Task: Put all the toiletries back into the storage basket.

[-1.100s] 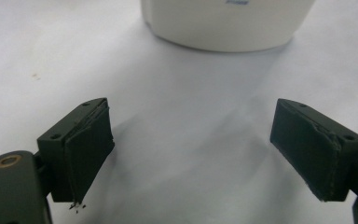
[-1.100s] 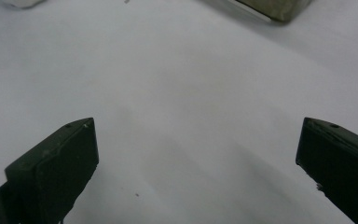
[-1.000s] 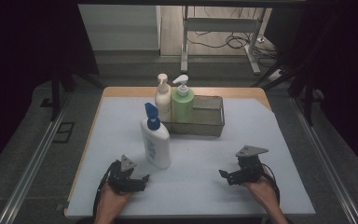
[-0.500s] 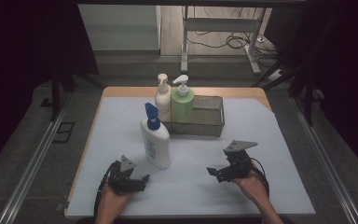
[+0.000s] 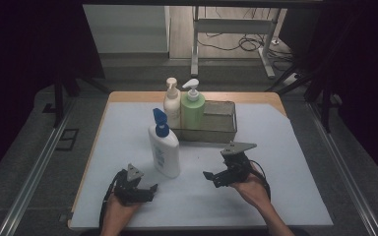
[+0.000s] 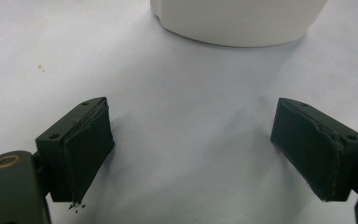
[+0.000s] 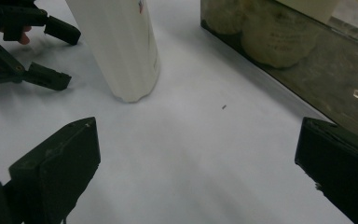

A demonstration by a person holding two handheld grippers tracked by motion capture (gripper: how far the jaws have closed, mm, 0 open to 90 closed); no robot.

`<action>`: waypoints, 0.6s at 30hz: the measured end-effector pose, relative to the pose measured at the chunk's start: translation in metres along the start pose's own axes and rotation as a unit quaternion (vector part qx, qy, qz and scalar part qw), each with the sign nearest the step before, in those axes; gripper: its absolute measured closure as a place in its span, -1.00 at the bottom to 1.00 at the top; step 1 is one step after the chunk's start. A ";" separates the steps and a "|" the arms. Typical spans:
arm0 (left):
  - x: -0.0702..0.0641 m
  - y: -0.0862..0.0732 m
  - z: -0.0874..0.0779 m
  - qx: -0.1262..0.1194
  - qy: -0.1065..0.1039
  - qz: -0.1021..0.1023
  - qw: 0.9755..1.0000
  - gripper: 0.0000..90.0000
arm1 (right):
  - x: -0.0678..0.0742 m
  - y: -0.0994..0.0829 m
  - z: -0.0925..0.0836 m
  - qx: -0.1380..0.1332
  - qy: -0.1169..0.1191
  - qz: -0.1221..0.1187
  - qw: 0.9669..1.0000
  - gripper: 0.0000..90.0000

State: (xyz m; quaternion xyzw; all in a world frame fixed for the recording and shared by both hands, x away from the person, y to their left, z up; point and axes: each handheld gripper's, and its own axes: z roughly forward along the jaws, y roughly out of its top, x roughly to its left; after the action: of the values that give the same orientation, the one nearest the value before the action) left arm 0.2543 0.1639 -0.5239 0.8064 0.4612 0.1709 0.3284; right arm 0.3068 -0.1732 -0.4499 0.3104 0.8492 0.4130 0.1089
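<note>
Reaching: right gripper (image 5: 215,178) points toward the white bottle (image 5: 165,153), jaws spread wide with nothing between them.
Left gripper: (image 5: 147,192) rests on the mat at about 7 o'clock of the bottle, jaws likewise wide apart and empty; the bottle's base (image 6: 237,21) sits just ahead of them.
White bottle: upright on the white mat (image 5: 275,147), blue pump on top, just at 7 o'clock of the metal tray (image 5: 229,129).
Tray: holds a cream bottle (image 5: 172,102) and a green bottle (image 5: 192,106) at its left end.
Risk: the bottle is tall and narrow; a low or one-sided contact could probably tip it.
Second risk: a grip on the smooth, rounded wall may slip or twist the bottle.
</note>
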 end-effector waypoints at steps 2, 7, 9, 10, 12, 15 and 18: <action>0.000 0.000 0.000 0.000 0.000 0.000 1.000 -0.73 | 0.003 0.004 0.002 -0.001 0.000 -0.003 1.000 -1.00; 0.000 0.000 0.000 0.000 0.000 0.000 1.000 -0.73 | 0.008 0.014 0.006 -0.002 0.002 -0.009 1.000 -1.00; 0.000 0.000 0.000 0.000 0.000 0.000 1.000 -0.73 | 0.012 0.018 0.008 -0.003 0.003 -0.014 1.000 -1.00; 0.000 0.000 0.000 0.000 0.000 0.000 1.000 -0.73 | 0.013 0.020 0.010 -0.003 0.003 -0.018 1.000 -0.99; 0.000 0.000 0.000 0.000 0.000 0.000 1.000 -0.73 | 0.017 0.024 0.012 -0.003 0.003 -0.024 1.000 -0.99; 0.000 0.000 0.000 0.000 0.000 0.000 1.000 -0.73 | 0.021 0.030 0.016 -0.004 0.007 -0.028 1.000 -0.99; 0.000 0.000 0.000 0.000 0.000 0.000 1.000 -0.73 | 0.024 0.036 0.020 -0.008 0.014 -0.019 1.000 -1.00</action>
State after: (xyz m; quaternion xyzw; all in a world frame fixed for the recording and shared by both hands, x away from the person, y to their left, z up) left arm 0.2544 0.1639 -0.5239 0.8063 0.4614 0.1708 0.3283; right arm 0.3125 -0.1290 -0.4330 0.2872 0.8532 0.4219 0.1076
